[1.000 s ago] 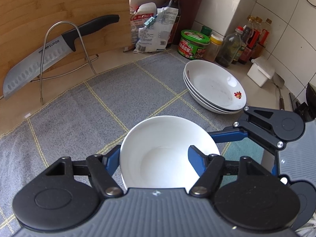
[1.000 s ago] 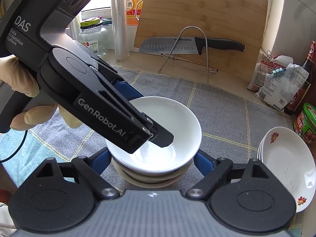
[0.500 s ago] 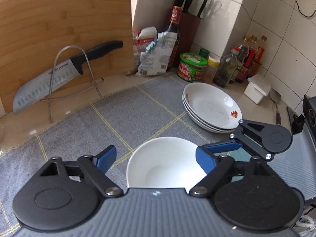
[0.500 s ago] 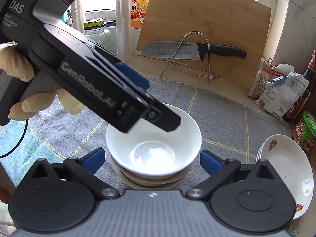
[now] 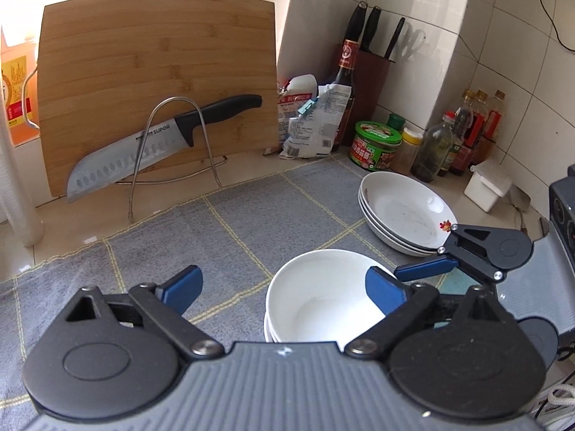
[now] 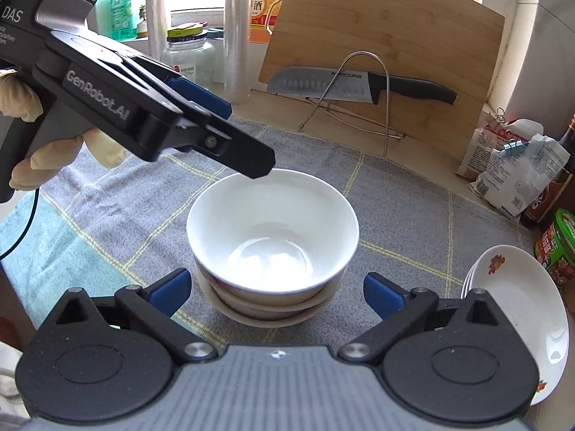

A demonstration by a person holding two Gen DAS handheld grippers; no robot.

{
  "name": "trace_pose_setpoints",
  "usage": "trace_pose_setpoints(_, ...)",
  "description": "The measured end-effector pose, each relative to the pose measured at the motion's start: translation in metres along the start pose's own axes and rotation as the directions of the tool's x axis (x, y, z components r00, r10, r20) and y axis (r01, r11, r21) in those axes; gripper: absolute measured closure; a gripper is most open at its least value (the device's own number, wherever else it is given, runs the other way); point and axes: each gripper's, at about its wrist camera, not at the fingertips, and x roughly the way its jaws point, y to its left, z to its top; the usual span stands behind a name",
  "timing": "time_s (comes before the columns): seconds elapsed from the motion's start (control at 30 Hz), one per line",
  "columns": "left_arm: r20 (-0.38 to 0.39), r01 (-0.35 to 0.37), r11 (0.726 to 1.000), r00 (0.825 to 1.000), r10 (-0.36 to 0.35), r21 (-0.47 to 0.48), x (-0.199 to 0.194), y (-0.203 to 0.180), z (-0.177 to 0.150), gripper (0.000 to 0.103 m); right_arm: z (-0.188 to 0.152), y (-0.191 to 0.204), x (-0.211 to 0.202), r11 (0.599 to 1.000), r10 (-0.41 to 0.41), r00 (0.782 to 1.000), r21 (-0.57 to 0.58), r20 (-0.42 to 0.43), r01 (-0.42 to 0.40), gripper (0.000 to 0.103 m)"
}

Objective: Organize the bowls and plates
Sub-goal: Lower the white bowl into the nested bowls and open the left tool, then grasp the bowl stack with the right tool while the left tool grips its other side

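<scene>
A stack of white bowls sits on the grey checked cloth, also seen low in the left wrist view as the bowl stack. My right gripper is open wide just short of the stack, its pads clear of it. My left gripper is above and to the left of the bowls. Its jaws are opening and the pads touch nothing. In the right wrist view its fingers hover over the far left rim. A pile of white floral plates lies to the right, the same plates beside the bowls.
At the back a bamboo cutting board stands with a big knife on a wire rack. Bags, a green-lidded jar, bottles, a knife block and a white box crowd the right corner. A gloved hand holds the left gripper.
Both grippers opened. The left one let go of the top bowl, which stays on the stack, and drew back and upward. The right one stayed put.
</scene>
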Motion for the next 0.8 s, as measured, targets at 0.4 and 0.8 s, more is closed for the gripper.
trace_pose_setpoints(0.4,0.016,-0.063,0.997,0.998,0.064,-0.046,-0.015,-0.013,-0.021,0.002,-0.009,-0.012,0.012,0.995,0.064,0.997,-0.069,-0.042,-0.066,0.000)
trace_pose_setpoints(0.8,0.006,-0.161,0.983,0.987,0.162,-0.085,-0.019,-0.040,-0.044,0.001,-0.022,-0.025,0.034,0.979,0.128,0.988,-0.145,-0.091,-0.140,0.000)
